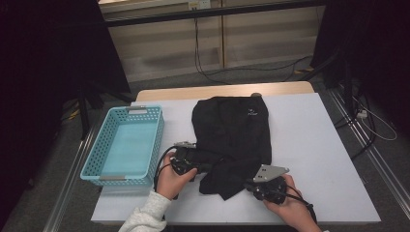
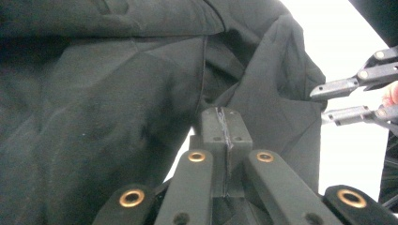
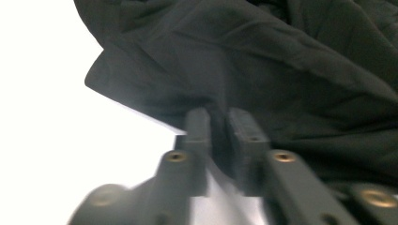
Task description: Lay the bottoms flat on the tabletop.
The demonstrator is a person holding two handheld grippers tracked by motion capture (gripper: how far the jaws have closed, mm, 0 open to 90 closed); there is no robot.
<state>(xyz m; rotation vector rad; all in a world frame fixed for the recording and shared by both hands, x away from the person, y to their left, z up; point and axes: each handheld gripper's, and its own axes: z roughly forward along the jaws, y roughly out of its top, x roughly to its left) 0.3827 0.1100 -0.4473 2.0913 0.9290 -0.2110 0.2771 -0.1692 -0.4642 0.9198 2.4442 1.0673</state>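
A black garment (image 1: pixel 232 130) lies folded on the white table (image 1: pixel 314 145), its loose lower part bunched toward the front. My left gripper (image 1: pixel 202 167) is at its left edge; in the left gripper view the jaws (image 2: pixel 220 119) are pressed together on a fold of the dark cloth (image 2: pixel 117 93). My right gripper (image 1: pixel 246 182) is at the garment's front right corner. In the blurred right gripper view its jaws (image 3: pixel 218 119) stand nearly together with the cloth's (image 3: pixel 281 70) edge pinched between them. The right gripper (image 2: pixel 321 104) also appears at the right of the left gripper view, against the cloth's edge.
A light blue perforated basket (image 1: pixel 92 166) stands on the table's left side, close to my left hand. Bare white tabletop spreads to the right of the garment. Beyond the table's far edge, cables run across the floor and dark stands rise on both sides.
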